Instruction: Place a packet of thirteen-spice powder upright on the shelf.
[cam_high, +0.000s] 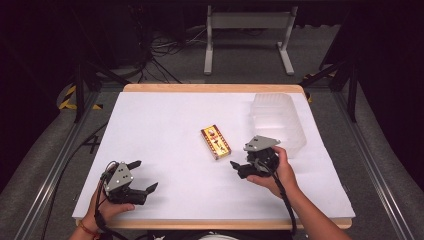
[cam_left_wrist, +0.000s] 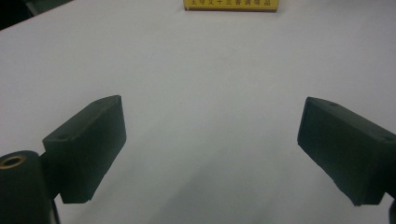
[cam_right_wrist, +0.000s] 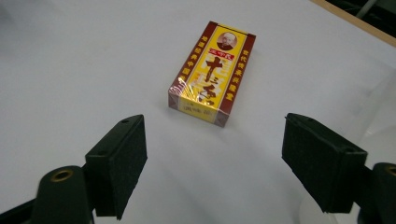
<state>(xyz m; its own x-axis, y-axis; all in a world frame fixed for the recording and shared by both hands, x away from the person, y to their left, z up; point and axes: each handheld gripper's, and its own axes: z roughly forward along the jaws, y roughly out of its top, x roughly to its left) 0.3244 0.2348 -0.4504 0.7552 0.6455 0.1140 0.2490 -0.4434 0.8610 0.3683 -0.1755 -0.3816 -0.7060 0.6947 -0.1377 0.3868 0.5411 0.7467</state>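
Note:
A small yellow and dark red box (cam_high: 215, 141) with printed characters lies flat near the middle of the white table (cam_high: 160, 120). My right gripper (cam_high: 239, 169) hovers just right of and nearer than the box, pointing at it. In the right gripper view the box (cam_right_wrist: 212, 72) lies ahead of the gripper (cam_right_wrist: 215, 163), whose jaws stand apart with nothing between them. My left gripper (cam_high: 144, 175) rests at the near left of the table, open and holding nothing. In the left gripper view the gripper (cam_left_wrist: 210, 149) faces bare table, with the box's yellow edge (cam_left_wrist: 231, 4) far ahead.
A clear plastic container (cam_high: 277, 120) stands at the far right of the table, just behind my right hand (cam_high: 282, 172). The table's wooden rim (cam_high: 210, 88) runs along the far side. Beyond it, cables and a metal stand (cam_high: 247, 35) sit on the floor.

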